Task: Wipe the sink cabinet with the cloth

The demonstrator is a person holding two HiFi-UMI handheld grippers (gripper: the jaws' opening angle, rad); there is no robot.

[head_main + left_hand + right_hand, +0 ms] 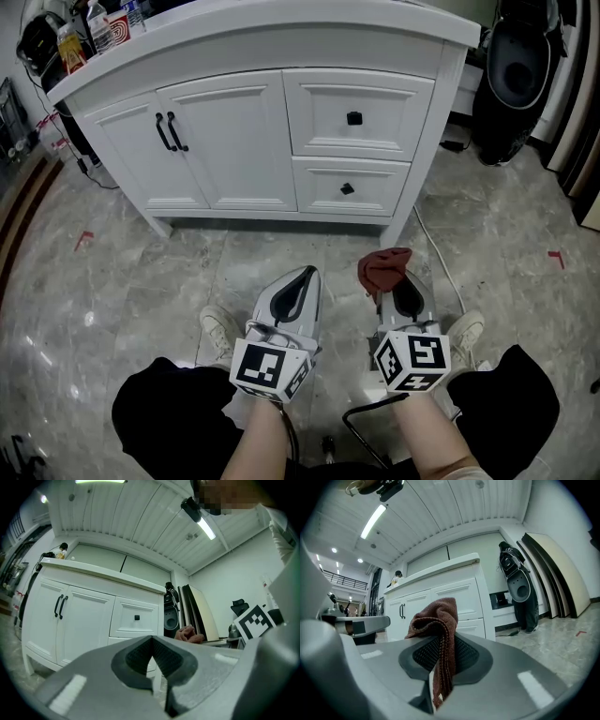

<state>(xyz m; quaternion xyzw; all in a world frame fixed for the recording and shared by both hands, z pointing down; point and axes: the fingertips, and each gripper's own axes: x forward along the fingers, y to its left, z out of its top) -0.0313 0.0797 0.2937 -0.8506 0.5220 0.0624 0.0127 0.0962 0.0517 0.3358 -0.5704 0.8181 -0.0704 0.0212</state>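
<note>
**Head view.** The white sink cabinet (281, 141) stood on a marbled floor (112, 281), with two doors at its left and two drawers at its right. Bottles (94, 26) sat on the left end of the countertop. A dark bag (520, 75) stood to the right of the cabinet. The left hand-held gripper (304, 277) and the right hand-held gripper (397, 284) pointed toward the cabinet, neither touching it. A reddish-brown cloth (382, 266) bunched at the tip of the right one. A pale shoe (220, 330) showed beside the left hand-held gripper.

**Left gripper view.** The jaws of the left hand-held gripper (151, 641) were pressed together at the tip, with nothing between them. The cabinet's doors and upper drawer (89, 616) lay beyond, well apart from the jaws. At right appeared the cloth (190, 633) and the marker cube (255, 620) of the right hand-held gripper.

**Right gripper view.** The right hand-held gripper (440, 654) pinched the cloth (436, 620) between its ribbed pads (464, 656). One fold rose above the jaws and a strip hung down between them. The cabinet (445, 595) stood behind, apart from the cloth. The left hand-held gripper (361, 625) showed at the left edge.
</note>
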